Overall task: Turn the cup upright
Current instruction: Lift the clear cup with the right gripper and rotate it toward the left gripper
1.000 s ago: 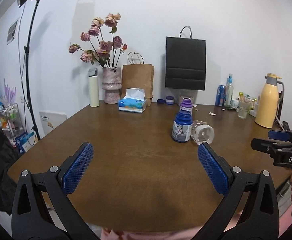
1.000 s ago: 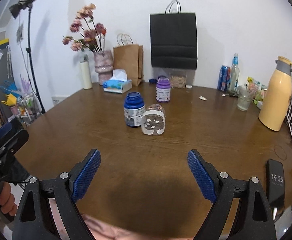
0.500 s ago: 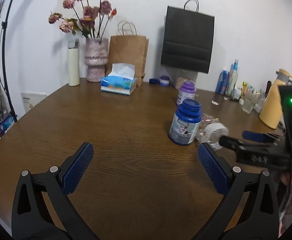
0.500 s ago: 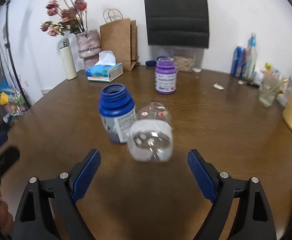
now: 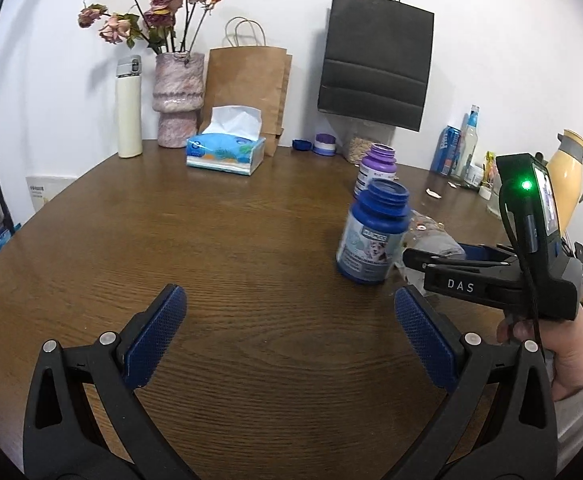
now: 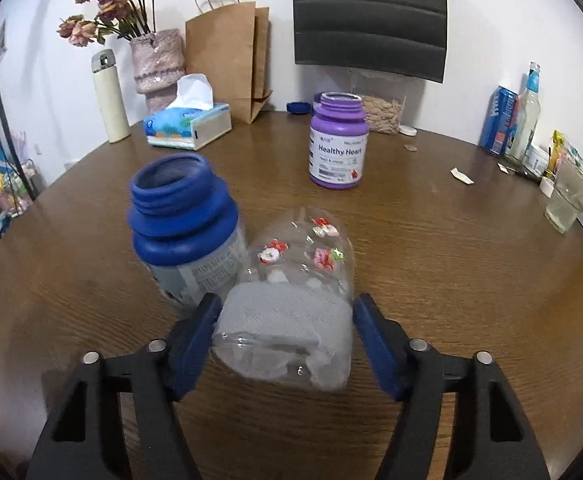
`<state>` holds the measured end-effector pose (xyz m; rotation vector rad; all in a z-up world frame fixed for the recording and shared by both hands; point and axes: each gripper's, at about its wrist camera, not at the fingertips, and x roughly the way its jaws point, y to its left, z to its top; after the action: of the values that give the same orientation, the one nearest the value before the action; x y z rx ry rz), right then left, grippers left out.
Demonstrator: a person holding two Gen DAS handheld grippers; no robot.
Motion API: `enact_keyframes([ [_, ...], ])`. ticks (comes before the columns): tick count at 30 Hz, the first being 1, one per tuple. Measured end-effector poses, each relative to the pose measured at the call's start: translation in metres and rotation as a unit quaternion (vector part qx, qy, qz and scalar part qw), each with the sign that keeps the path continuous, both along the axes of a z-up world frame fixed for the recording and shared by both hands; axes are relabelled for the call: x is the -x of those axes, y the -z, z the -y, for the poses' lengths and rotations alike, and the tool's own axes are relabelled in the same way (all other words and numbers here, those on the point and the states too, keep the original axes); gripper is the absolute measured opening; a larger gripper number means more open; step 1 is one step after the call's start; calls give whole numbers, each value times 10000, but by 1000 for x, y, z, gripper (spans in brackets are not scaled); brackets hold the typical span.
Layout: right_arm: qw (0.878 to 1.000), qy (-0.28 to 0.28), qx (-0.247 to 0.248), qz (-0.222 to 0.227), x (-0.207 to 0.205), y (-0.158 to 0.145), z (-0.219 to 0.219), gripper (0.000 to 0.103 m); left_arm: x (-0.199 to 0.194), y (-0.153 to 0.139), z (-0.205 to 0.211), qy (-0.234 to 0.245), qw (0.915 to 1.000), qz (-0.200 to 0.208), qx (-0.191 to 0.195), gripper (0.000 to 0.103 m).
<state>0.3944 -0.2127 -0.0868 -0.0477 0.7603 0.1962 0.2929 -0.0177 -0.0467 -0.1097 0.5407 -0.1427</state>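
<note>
A clear plastic cup (image 6: 291, 304) printed with small red and pink flowers is seen lying on its side on the brown wooden desk (image 6: 431, 248), its mouth turned toward the right wrist camera and a grey-white lining visible inside. The right gripper (image 6: 285, 332) is placed around the cup near its mouth, with one blue pad on each side of it. The left pad appears to be against the cup wall, while a thin gap seems to be left at the right pad; whether the cup is actually clamped cannot be told, as the picture is blurred there.

Just beside the cup, on its left in the right wrist view, a blue bottle (image 6: 185, 232) without a cap is seen standing upright, touching or nearly touching the cup. A purple bottle (image 6: 337, 140) labelled "Healthy Heart" is set farther back on the desk, well apart from both.

In the left wrist view the left gripper (image 5: 289, 336) is held above bare desk with its jaws wide open and nothing between them. The blue bottle (image 5: 373, 232) is seen ahead and to the right of it, and the cup (image 5: 431, 236) is mostly hidden behind the black body of the right gripper (image 5: 443, 254).

At the back of the desk a tissue box (image 5: 225, 150), a pink vase (image 5: 178, 98) of dried roses, a white flask (image 5: 128, 106) and a brown paper bag (image 5: 247, 92) are lined along the wall.
</note>
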Motion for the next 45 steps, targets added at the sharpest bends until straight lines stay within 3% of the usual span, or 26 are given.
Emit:
enact_keyframes([
  [4, 9999, -104, -94, -17, 6, -2, 5, 67, 11, -4, 1, 62, 9999, 75, 38, 103],
  [7, 9994, -313, -94, 112, 35, -9, 7, 67, 18, -6, 2, 138, 9999, -41, 41, 103],
  [11, 9923, -1197, -314, -24, 94, -5, -1, 67, 30, -14, 6, 418, 9991, -117, 9, 103],
  [16, 9767, -2147, 8, 47, 151, -2, -30, 67, 48, -17, 11, 756, 9971, 115, 45, 103],
  [19, 9715, -2354, 110, 242, 165, 1, -39, 68, 37, -11, 17, 983, 9946, -318, 28, 102],
  [23, 9701, -2406, -94, 291, 173, 4, -40, 70, 19, -2, 25, 1200, 9897, -756, 211, 82],
  [25, 9704, -2398, -3, 297, 176, 5, -40, 73, 14, 3, 29, 1210, 9881, -935, 190, 65],
  [27, 9731, -2272, 194, 318, 177, 6, -36, 81, 12, 8, 32, 1198, 9875, -1017, 141, 59],
  [31, 9808, -1909, 219, 332, 180, 7, -16, 81, 14, 9, 37, 1186, 9877, -1016, 16, 55],
  [34, 9869, -1578, 176, 299, 181, 8, -2, 82, 17, 7, 42, 1116, 9886, -990, -225, 55],
  [38, 9939, -1055, 34, 320, 178, 8, 16, 82, 22, 4, 41, 1093, 9888, -999, -208, 56],
  [41, 9955, -880, -192, 308, 174, 8, 26, 82, 24, 0, 43, 1080, 9887, -1018, -189, 72],
  [45, 9959, -818, -226, 320, 172, 10, 30, 82, 32, -9, 46, 1084, 9902, -856, -187, 76],
])
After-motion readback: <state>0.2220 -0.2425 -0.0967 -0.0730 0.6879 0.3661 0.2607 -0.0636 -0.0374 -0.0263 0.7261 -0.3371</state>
